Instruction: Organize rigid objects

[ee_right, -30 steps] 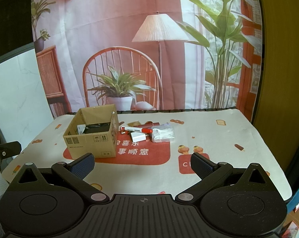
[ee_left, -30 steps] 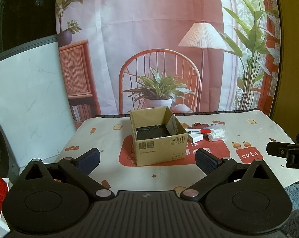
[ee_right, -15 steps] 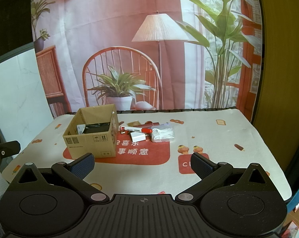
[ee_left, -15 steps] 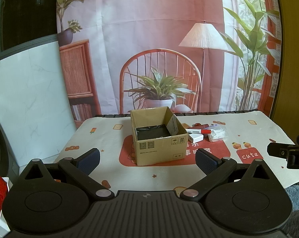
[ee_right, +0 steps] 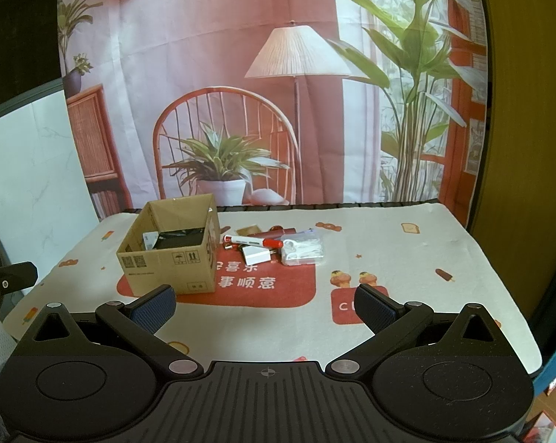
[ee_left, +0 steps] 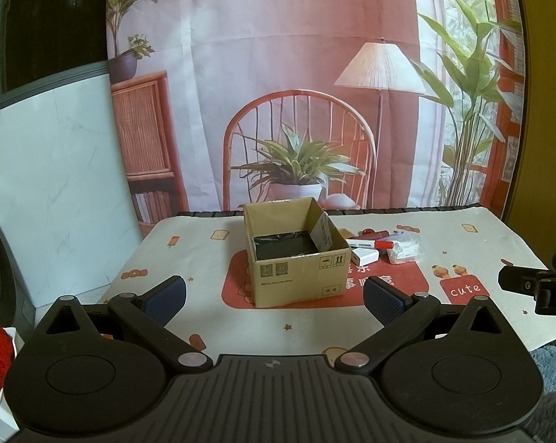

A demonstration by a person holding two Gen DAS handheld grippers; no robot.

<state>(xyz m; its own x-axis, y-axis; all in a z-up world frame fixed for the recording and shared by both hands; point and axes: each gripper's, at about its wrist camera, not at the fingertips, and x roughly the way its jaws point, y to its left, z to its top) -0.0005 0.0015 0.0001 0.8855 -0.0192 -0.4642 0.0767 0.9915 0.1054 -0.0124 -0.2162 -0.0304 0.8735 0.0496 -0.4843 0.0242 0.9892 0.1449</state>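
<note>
**Left wrist and right wrist: both grippers spread wide, nothing held, box and loose items on table**

Left wrist view: left gripper [ee_left: 274, 293] has its jaws spread wide and empty, blue pads [ee_left: 165, 293] apart, low at the near table edge. Straight ahead between the fingers sits the open cardboard box [ee_left: 296, 258] on the red patch of the printed tablecloth [ee_left: 189, 254]. Dark flat item [ee_left: 283, 246] lies on the box floor; a loose flap or card [ee_left: 323, 232] leans against the inner right wall. Just right of the box: white small box [ee_left: 364, 257], red-capped marker [ee_left: 370, 244], clear bag of white pieces [ee_left: 405, 249], clustered and touching or nearly so. Part of the other gripper shows at the right edge.

Right wrist view: right gripper [ee_right: 265, 308] likewise released, jaws wide, holding nothing, near the front edge of the table. Cardboard box [ee_right: 172, 258] is ahead to the left; marker [ee_right: 252, 240], white small box [ee_right: 255, 254] and clear bag [ee_right: 301, 251] lie just beside its right wall, near the table centre. A dark red tube [ee_right: 274, 233] lies behind the marker. Small bits beside the box are too small to identify.

Background: printed backdrop [ee_right: 211, 74] with chair, lamp, plants behind the table.
</note>
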